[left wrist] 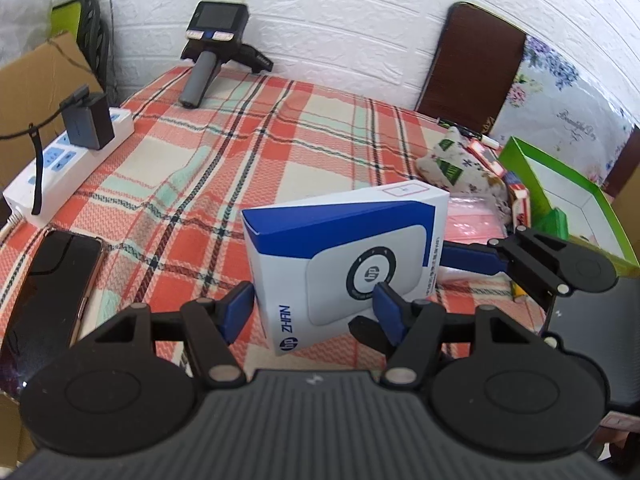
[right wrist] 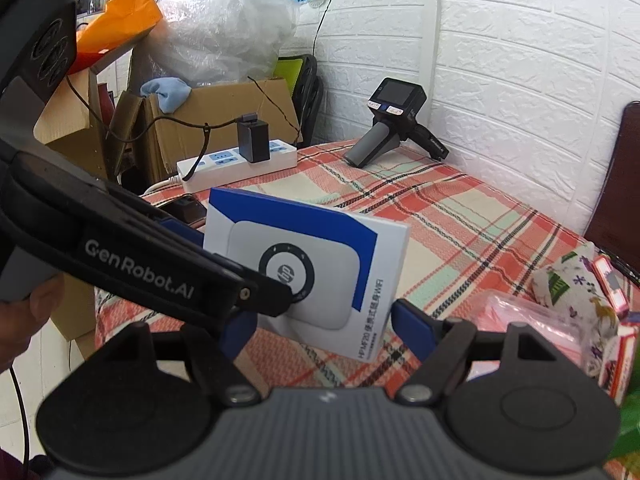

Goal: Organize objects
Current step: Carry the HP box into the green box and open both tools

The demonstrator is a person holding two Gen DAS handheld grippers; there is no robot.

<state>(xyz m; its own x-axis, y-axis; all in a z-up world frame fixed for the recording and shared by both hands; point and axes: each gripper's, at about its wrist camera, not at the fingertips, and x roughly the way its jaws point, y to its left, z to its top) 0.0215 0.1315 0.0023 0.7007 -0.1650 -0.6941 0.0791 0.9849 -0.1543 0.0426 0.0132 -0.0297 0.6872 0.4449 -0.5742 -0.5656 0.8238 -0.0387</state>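
A white and blue HP box (left wrist: 340,256) stands tilted on the plaid tablecloth; it also shows in the right wrist view (right wrist: 308,268). My left gripper (left wrist: 312,312) has its fingers on both sides of the box's lower part, apparently clamped on it. My right gripper (right wrist: 324,330) is open, with the box's lower edge between its fingers; it shows in the left wrist view (left wrist: 472,258) at the box's right side. The left gripper's body (right wrist: 140,268) crosses the right wrist view in front of the box.
A phone (left wrist: 48,300) lies at the left edge. A power strip (left wrist: 68,160) with a black charger sits far left. A handheld device (left wrist: 216,40) stands at the back. A green box (left wrist: 560,196), a floral pouch (left wrist: 460,168) and small cartons lie at the right.
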